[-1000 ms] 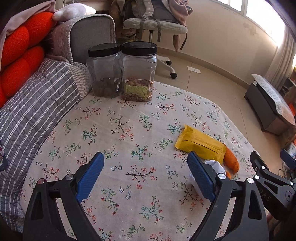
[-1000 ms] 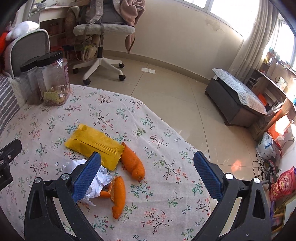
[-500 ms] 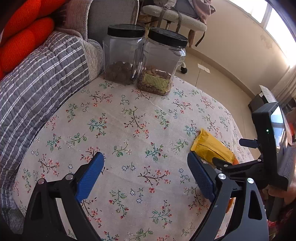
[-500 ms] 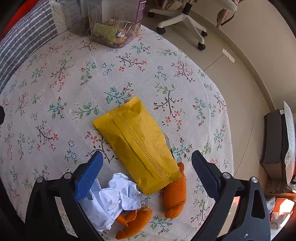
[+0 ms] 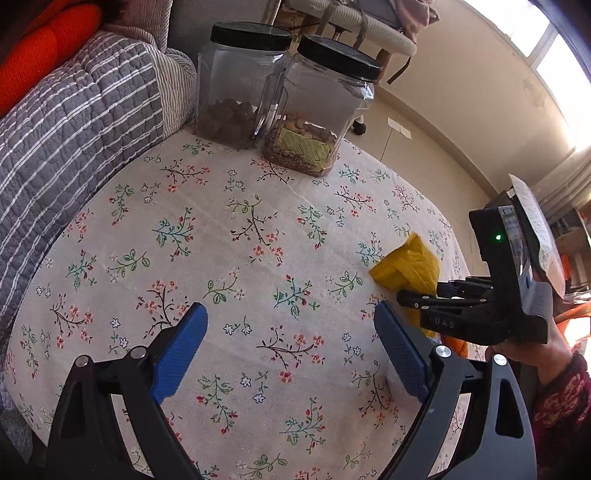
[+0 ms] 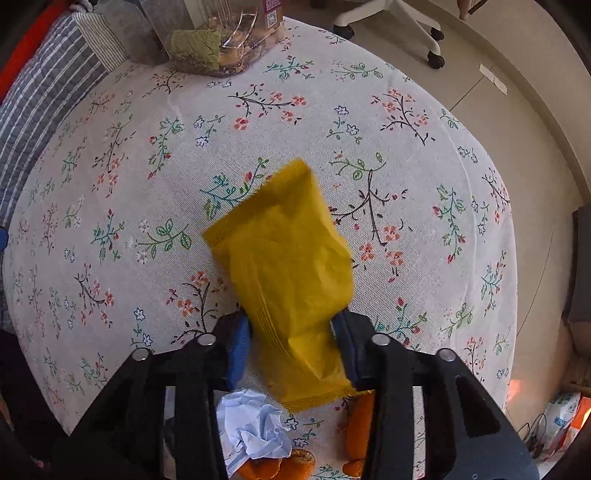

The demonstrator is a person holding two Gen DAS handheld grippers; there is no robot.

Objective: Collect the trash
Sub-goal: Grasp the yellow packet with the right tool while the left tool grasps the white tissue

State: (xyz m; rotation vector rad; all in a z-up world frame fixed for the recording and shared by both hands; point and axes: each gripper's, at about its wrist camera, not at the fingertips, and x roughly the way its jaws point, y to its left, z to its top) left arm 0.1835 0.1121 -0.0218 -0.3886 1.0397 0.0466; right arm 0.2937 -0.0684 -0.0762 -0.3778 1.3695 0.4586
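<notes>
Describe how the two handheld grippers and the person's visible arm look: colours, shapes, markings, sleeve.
Both the left gripper and right gripper have black triangular frames, silver bolts and textured blue pads. The right one carries "DAS" lettering and a green light. The hand wears a dark red patterned sleeve.

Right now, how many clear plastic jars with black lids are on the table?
2: side by side at the table's far edge, one by the striped cushion, the other right of it.

We count one yellow wrapper (image 6: 291,273) at the table's centre, one crumpled white paper (image 6: 251,432) at six o'clock, and three orange peel pieces (image 6: 275,467) between five and six o'clock. At twelve o'clock, we count two black-lidded jars (image 5: 317,107), and one office chair (image 5: 369,26) beyond.
</notes>
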